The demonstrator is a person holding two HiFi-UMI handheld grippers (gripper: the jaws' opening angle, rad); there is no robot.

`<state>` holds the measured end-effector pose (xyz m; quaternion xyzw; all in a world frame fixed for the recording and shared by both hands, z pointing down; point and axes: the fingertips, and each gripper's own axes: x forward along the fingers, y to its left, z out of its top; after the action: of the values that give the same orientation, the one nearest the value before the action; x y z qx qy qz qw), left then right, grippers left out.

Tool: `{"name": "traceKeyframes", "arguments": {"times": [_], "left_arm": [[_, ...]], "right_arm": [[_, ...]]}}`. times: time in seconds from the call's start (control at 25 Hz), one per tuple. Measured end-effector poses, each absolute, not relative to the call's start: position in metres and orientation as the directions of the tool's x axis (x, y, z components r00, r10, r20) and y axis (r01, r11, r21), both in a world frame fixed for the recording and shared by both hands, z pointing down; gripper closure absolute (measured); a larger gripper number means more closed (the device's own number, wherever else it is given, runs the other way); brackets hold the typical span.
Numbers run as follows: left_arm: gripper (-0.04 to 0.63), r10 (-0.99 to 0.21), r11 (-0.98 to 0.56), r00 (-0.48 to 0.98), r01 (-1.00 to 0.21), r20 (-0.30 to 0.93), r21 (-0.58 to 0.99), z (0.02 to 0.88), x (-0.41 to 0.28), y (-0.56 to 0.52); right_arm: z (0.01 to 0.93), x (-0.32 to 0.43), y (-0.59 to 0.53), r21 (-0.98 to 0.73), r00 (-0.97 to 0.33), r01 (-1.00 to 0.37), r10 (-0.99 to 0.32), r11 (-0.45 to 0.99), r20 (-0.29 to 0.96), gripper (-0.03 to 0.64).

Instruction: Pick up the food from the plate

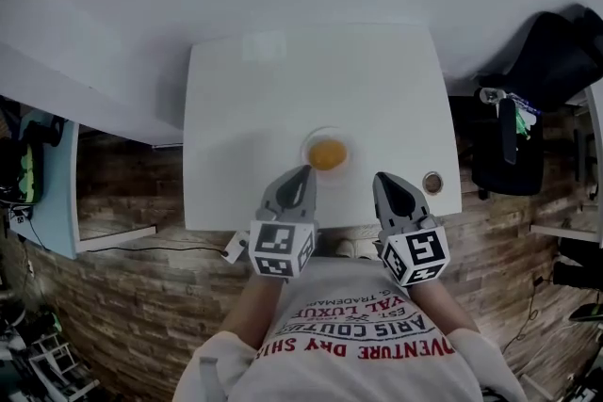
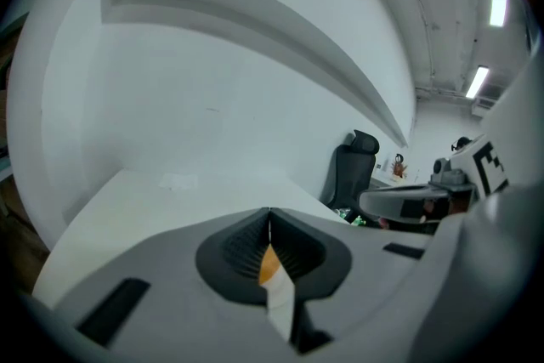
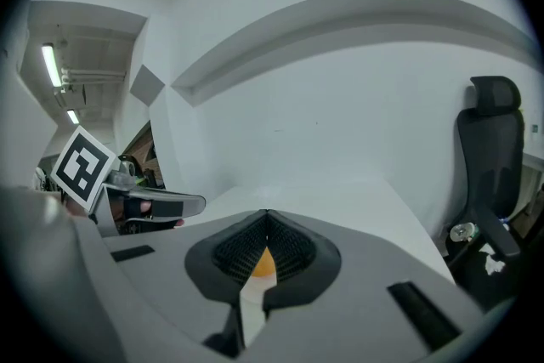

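A round orange piece of food [image 1: 326, 152] lies on a small clear plate [image 1: 308, 140] near the front middle of the white table [image 1: 245, 136]. My left gripper [image 1: 303, 174] is shut and empty, its tip just short of the plate's near left rim. My right gripper [image 1: 383, 179] is also shut and empty, to the plate's near right and apart from it. In the left gripper view the jaws [image 2: 269, 217] meet, and the orange food [image 2: 267, 265] shows through the slot below them. The right gripper view shows the same: closed jaws [image 3: 267, 217] with the food [image 3: 264, 264] behind.
A small round brown object [image 1: 432, 182] sits at the table's front right edge. A black office chair [image 1: 556, 61] stands right of the table, also in the right gripper view [image 3: 493, 140]. A white wall runs behind the table. The floor is wood.
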<state>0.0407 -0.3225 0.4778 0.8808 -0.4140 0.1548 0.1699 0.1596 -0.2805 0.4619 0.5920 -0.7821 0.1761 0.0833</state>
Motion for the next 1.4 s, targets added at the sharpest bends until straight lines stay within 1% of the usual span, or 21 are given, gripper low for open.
{"name": "traceKeyframes", "arguments": {"times": [0.08,0.12,0.16,0.2,0.24,0.4,0.48,0.56,0.8,1.08,1.32,1.36,1.4], "left_arm": [[0.588,-0.636,-0.625,0.623,-0.762,0.455,0.169,0.493,0.046,-0.33],[0.57,-0.616,-0.636,0.624,-0.754,0.48,0.164,0.502,0.048,-0.334],[0.522,-0.595,-0.649,0.625,-0.745,0.506,0.157,0.511,0.05,-0.338],[0.434,-0.57,-0.663,0.627,-0.733,0.531,0.152,0.52,0.052,-0.341],[0.387,-0.544,-0.679,0.633,-0.718,0.55,0.153,0.528,0.055,-0.344],[0.293,-0.437,-0.755,0.668,-0.637,0.602,0.158,0.553,0.066,-0.347],[0.21,-0.398,-0.796,0.666,-0.593,0.631,0.123,0.568,0.07,-0.348],[0.179,-0.371,-0.823,0.652,-0.56,0.662,0.09,0.584,0.074,-0.35],[0.17,-0.251,-0.856,0.619,-0.501,0.744,0.128,0.62,0.086,-0.349],[0.17,-0.215,-0.872,0.6,-0.474,0.771,0.125,0.64,0.095,-0.357],[0.172,-0.164,-0.88,0.597,-0.448,0.785,0.157,0.654,0.104,-0.354],[0.174,-0.162,-0.881,0.596,-0.446,0.786,0.157,0.655,0.105,-0.354],[0.193,-0.167,-0.881,0.595,-0.448,0.786,0.152,0.657,0.106,-0.355]], "right_arm": [[0.469,0.157,-0.291,-0.195,-0.288,-0.953,-0.888,0.231,0.359,0.606],[0.473,0.156,-0.295,-0.205,-0.291,-0.952,-0.882,0.228,0.37,0.606],[0.477,0.155,-0.3,-0.214,-0.294,-0.95,-0.877,0.225,0.379,0.606],[0.48,0.155,-0.305,-0.223,-0.293,-0.95,-0.874,0.219,0.388,0.606],[0.484,0.157,-0.308,-0.233,-0.286,-0.95,-0.873,0.206,0.394,0.606],[0.497,0.168,-0.315,-0.267,-0.236,-0.955,-0.877,0.129,0.418,0.606],[0.505,0.172,-0.318,-0.267,-0.223,-0.957,-0.871,0.111,0.437,0.606],[0.513,0.176,-0.322,-0.264,-0.205,-0.96,-0.868,0.09,0.452,0.606],[0.528,0.185,-0.327,-0.272,-0.177,-0.961,-0.859,0.045,0.481,0.606],[0.548,0.184,-0.327,-0.287,-0.168,-0.958,-0.838,0.014,0.52,0.606],[0.551,0.188,-0.326,-0.271,-0.158,-0.963,-0.829,0.009,0.536,0.606],[0.553,0.189,-0.326,-0.267,-0.158,-0.964,-0.827,0.01,0.54,0.606],[0.554,0.19,-0.326,-0.265,-0.158,-0.964,-0.824,0.01,0.543,0.606]]}}
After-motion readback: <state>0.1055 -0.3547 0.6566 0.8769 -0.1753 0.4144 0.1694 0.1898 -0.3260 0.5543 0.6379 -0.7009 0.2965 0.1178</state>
